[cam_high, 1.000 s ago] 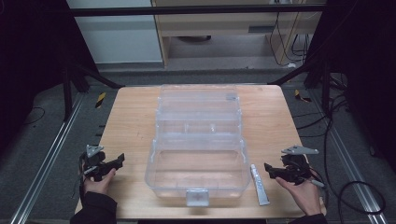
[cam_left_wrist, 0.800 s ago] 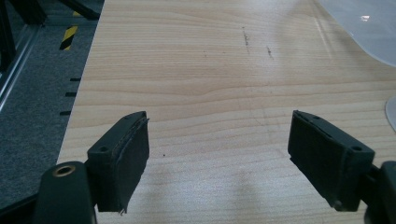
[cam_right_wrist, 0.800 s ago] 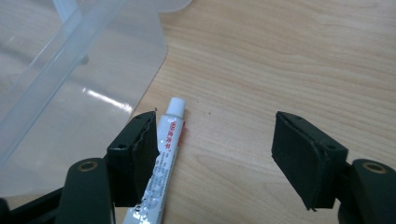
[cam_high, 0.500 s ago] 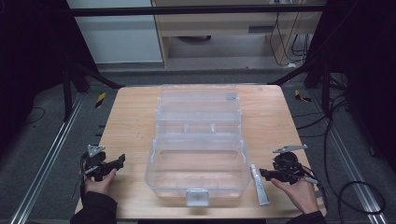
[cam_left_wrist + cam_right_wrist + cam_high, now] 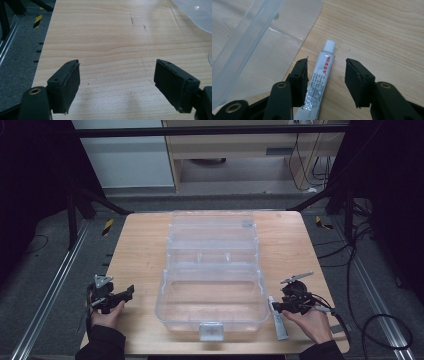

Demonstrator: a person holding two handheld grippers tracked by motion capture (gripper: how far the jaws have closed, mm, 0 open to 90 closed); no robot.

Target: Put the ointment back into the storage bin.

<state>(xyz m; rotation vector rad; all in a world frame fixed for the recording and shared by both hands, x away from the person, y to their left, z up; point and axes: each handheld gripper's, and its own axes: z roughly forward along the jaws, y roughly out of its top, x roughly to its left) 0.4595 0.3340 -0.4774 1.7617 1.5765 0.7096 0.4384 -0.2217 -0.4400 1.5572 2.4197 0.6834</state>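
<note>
A clear plastic toolbox (image 5: 214, 275) stands open in the middle of the wooden table (image 5: 140, 245), its lid tilted back. A small white tube (image 5: 320, 77) with red print lies flat on the table just right of the box (image 5: 257, 47); in the high view the tube (image 5: 280, 320) sits near the front edge. My right gripper (image 5: 325, 82) is open, low over the table, with its jaws on either side of the tube and not closed on it. In the high view the right gripper (image 5: 278, 307) is held by a hand. My left gripper (image 5: 126, 292) is open at the table's front left, with bare wood between its pads (image 5: 67, 82).
Metal rails (image 5: 45, 290) run along the floor on both sides of the table. Cables (image 5: 370, 320) lie on the floor to the right. A corner of the clear box (image 5: 197, 12) shows at the upper right of the left gripper view.
My right gripper has moved left and down from the table's right edge until its open jaws straddle the tube. The left gripper has barely moved.
</note>
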